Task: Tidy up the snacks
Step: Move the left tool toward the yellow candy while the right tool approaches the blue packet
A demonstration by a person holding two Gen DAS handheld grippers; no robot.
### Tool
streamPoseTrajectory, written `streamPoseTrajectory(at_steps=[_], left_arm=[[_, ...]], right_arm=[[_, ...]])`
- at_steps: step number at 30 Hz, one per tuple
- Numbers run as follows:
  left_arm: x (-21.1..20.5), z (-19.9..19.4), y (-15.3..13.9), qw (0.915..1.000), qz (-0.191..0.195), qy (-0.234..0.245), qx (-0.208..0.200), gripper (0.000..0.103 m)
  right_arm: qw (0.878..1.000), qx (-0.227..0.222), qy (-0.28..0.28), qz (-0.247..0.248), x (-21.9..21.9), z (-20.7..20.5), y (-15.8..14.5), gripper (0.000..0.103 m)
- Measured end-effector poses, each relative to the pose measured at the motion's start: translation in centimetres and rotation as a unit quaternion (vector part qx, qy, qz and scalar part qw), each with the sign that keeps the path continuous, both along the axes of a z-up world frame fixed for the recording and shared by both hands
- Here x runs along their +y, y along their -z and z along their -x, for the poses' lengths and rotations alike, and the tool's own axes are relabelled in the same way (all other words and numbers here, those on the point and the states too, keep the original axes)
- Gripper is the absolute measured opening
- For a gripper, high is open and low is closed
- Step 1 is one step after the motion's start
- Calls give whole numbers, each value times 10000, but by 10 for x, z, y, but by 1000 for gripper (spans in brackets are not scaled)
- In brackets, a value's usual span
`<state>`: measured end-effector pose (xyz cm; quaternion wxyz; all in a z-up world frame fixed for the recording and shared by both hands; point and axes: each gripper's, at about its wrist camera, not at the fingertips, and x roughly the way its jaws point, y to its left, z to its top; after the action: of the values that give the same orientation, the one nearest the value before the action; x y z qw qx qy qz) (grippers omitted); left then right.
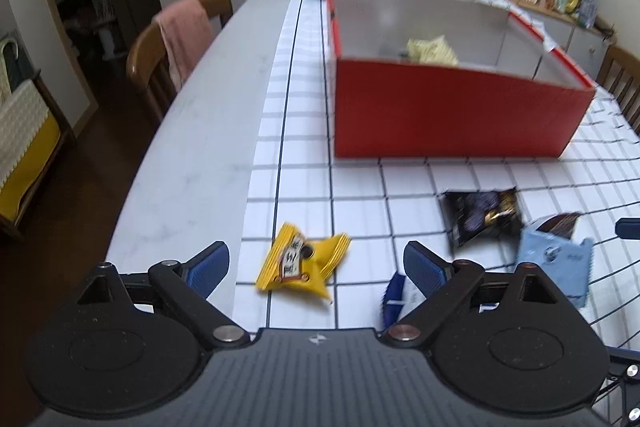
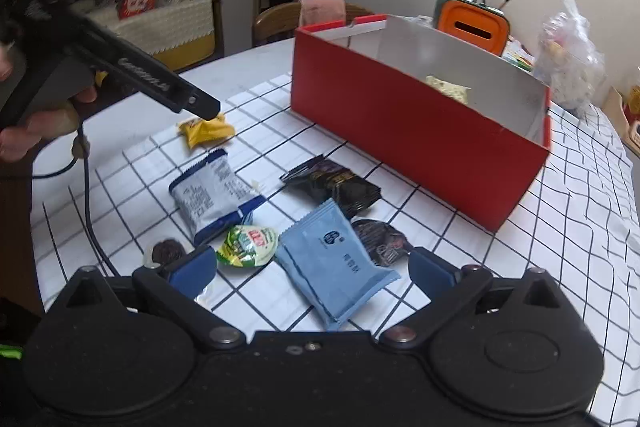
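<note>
1. Left gripper (image 1: 316, 265) hangs wide open over the yellow snack packet (image 1: 301, 264), nothing between its blue pads; this looks like the approach to a pick.
2. Right gripper (image 2: 312, 267) is spread wide too, holding nothing, low over the light blue packet (image 2: 334, 263) with the green-lidded jelly cup (image 2: 248, 245) just beside its left finger.
3. The red box (image 2: 420, 139) stands open farther back on the checked cloth of the table (image 2: 580, 227), one pale yellow-green packet (image 2: 448, 89) already inside. So sorting is barely started, I'd say.
4. Loose on the cloth: a blue-and-white packet (image 2: 210, 197), a black packet (image 2: 334, 185), and two dark round snacks.
5. Next move, likely: lower the left gripper, close on the yellow packet, carry it to the box.
6. Writing: print on every wrapper, none sharp enough to read.
</note>
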<state>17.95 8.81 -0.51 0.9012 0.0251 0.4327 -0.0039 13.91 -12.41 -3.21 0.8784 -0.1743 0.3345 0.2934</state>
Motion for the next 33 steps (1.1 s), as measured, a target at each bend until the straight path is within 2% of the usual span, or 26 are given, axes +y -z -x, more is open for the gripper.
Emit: streamPoseTrajectory(at_steps=[4, 10, 17, 24, 29, 33], left_arm=[[5, -9, 13, 9996, 64, -101, 262, 95], [12, -17, 26, 9988, 141, -186, 424, 95], [17, -24, 36, 9980, 213, -239, 537, 95], [21, -30, 37, 9969, 375, -295, 621, 95], [26, -36, 41, 9952, 573, -363, 710, 94], [26, -38, 40, 9955, 584, -361, 656, 88]], right_arm=[[9998, 76, -79, 139, 6, -4, 7, 95], [9987, 207, -230, 408, 15, -11, 16, 86], [9964, 109, -219, 815, 18, -20, 25, 79], [9924, 71, -533, 1104, 24, -25, 31, 76], [9929, 203, -562, 1027, 23, -29, 34, 75], [9949, 314, -502, 814, 17, -31, 36, 72]])
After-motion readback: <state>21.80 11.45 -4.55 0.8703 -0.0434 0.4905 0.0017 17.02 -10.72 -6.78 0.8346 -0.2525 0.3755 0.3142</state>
